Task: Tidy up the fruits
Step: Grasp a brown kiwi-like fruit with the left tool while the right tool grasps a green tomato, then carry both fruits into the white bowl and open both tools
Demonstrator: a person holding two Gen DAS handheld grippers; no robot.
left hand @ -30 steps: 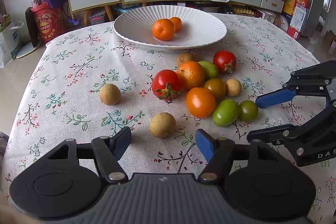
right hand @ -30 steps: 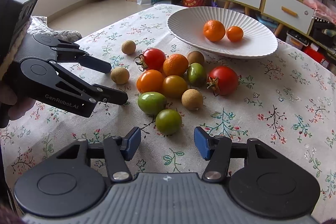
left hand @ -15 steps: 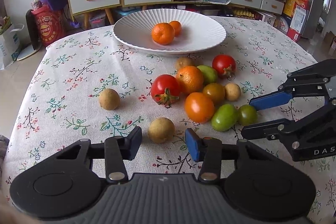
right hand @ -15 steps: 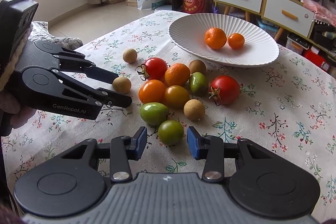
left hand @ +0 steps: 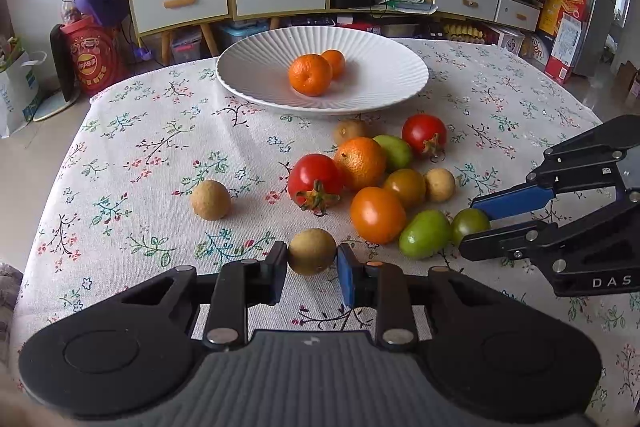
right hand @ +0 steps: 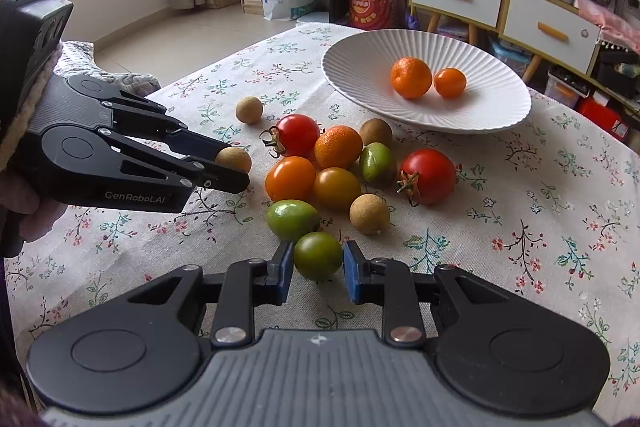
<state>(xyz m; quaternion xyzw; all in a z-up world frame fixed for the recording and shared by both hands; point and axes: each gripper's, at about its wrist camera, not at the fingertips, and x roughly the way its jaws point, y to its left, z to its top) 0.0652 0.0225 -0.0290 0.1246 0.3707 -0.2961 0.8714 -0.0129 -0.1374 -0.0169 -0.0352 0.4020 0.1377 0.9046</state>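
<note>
Left gripper (left hand: 312, 261): I had its jaws drawn in around the brown longan (left hand: 312, 251), pads at or just off the skin on either side; I could not tell if they were truly bearing on it, and the fruit sat on the tabletop (left hand: 140, 163).
Right gripper (right hand: 318, 261): its jaws bracketed the dark green tomato (right hand: 318, 255) the same way, a sliver of gap on each side, not clearly clamped.
Ahead of the jaws: the remaining pile of tomatoes and oranges, then the white plate (left hand: 248, 75) with two oranges (left hand: 310, 75) in it.
Handling, longan: I judged it light, with a thin, brittle shell, and round enough to roll; take it across the widest part.
Handling, tomato: I judged it smooth, slippery and easily bruised; a gentle squeeze at its middle seemed best.
</note>
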